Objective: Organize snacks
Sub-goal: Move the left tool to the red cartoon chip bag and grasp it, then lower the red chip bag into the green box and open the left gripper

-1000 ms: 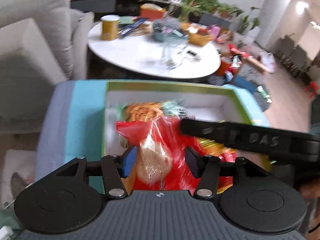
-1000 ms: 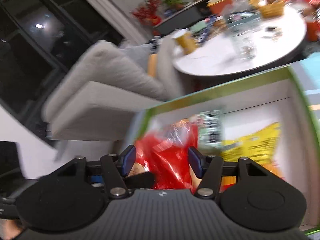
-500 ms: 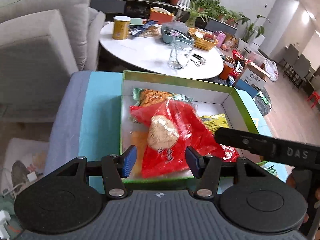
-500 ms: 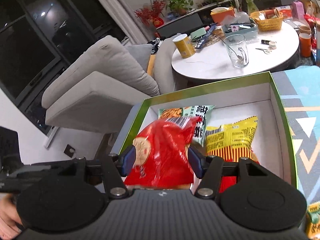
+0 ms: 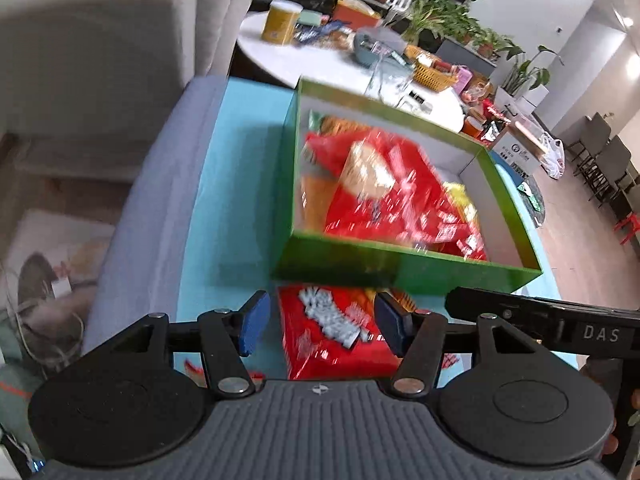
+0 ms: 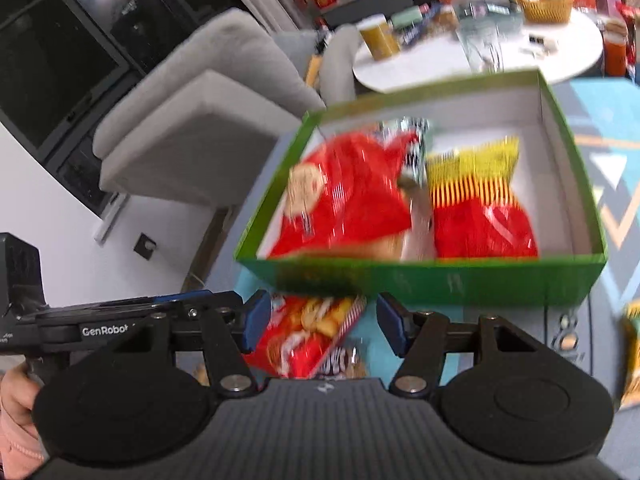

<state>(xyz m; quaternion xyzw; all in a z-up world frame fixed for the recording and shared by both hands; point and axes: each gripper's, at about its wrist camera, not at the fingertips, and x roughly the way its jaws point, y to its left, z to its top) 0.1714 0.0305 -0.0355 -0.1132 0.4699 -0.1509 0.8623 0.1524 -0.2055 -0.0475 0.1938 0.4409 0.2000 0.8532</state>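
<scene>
Left gripper (image 5: 318,326) fingers, just opening, stand apart, gripping nothing; red packet (image 5: 334,334) lies between them. Right gripper (image 6: 318,326) fingers likewise apart and empty, green box (image 6: 440,280) ahead.

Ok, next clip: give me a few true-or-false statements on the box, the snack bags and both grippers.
1. The big red bag lies inside the green box. True.
2. The left gripper is clamped on a bag. False: its jaws have just been opening and stand apart, nothing pinched.
3. A red bag lies outside the box on the near side. True.
4. The box holds only one bag. False: a yellow and red bag lies beside the red one.
5. The right gripper is open. True.
</scene>
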